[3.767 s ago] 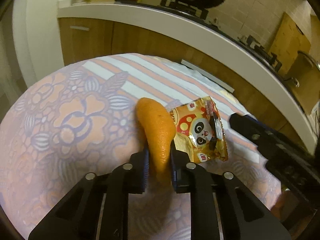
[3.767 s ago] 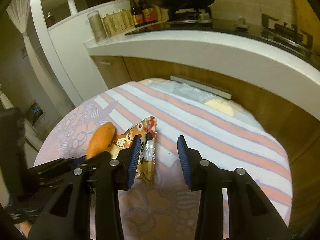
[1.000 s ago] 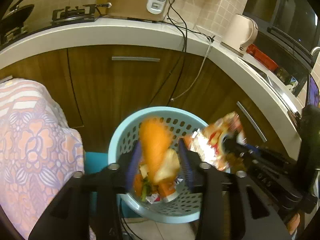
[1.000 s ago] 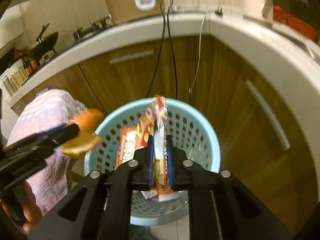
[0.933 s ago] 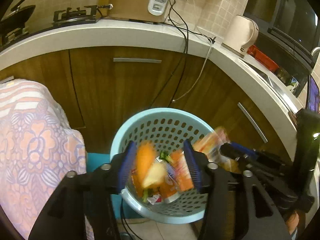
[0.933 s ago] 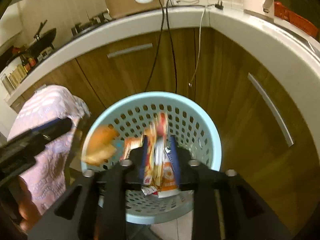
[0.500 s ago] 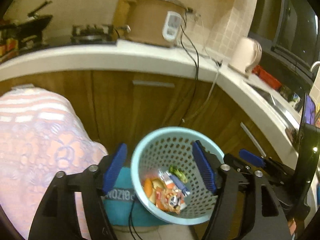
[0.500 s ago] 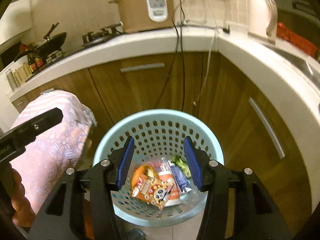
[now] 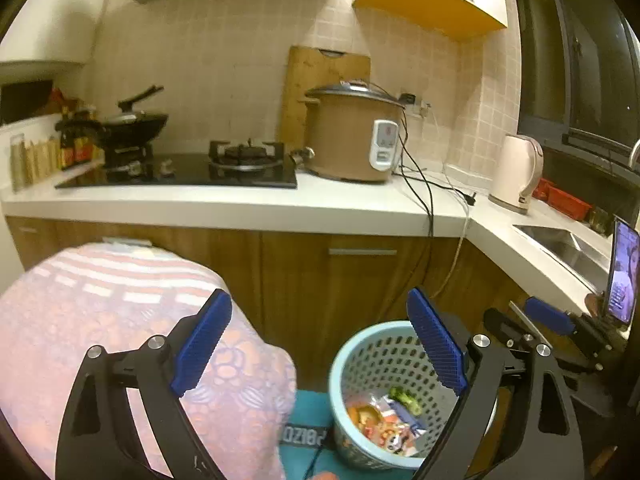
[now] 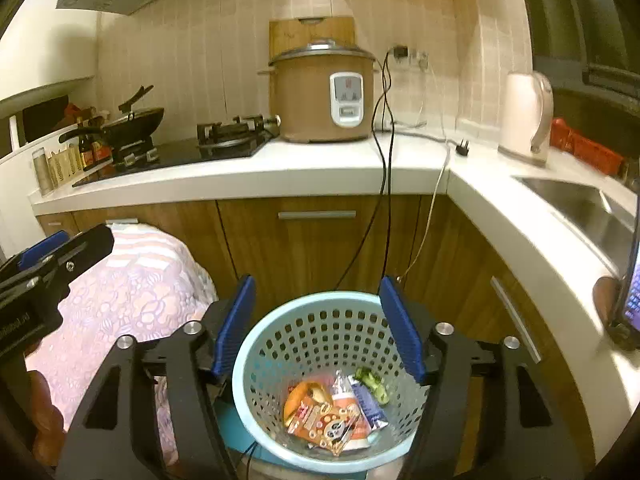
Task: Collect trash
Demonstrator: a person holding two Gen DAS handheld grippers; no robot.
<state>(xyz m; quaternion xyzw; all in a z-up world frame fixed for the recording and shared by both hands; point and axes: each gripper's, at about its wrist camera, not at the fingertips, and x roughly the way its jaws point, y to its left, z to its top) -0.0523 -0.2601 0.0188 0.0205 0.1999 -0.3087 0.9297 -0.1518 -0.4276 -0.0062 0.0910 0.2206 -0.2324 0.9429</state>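
**Right wrist view: both grippers empty above the trash basket**

Right wrist camera, nearest first: the right gripper has its blue pads spread apart with nothing between them; its jaws have just been opening. Below and between them stands the light blue perforated basket. At its bottom lie the orange peel, the panda snack wrapper, a blue-and-white packet and a green scrap, all loosely piled against one another.

From the left wrist camera, the left gripper is likewise spread wide and empty, its jaws having just been opening too. The basket sits low and right of centre in that view, partly behind the right-hand finger. To the left is the table under a pink floral cloth, with a teal mat on the floor just beside the basket.

Beyond stand wooden cabinet doors and a white countertop. On it are a brown rice cooker with cords hanging down, a gas hob, a black wok and a pale kettle. A sink lies at far right.
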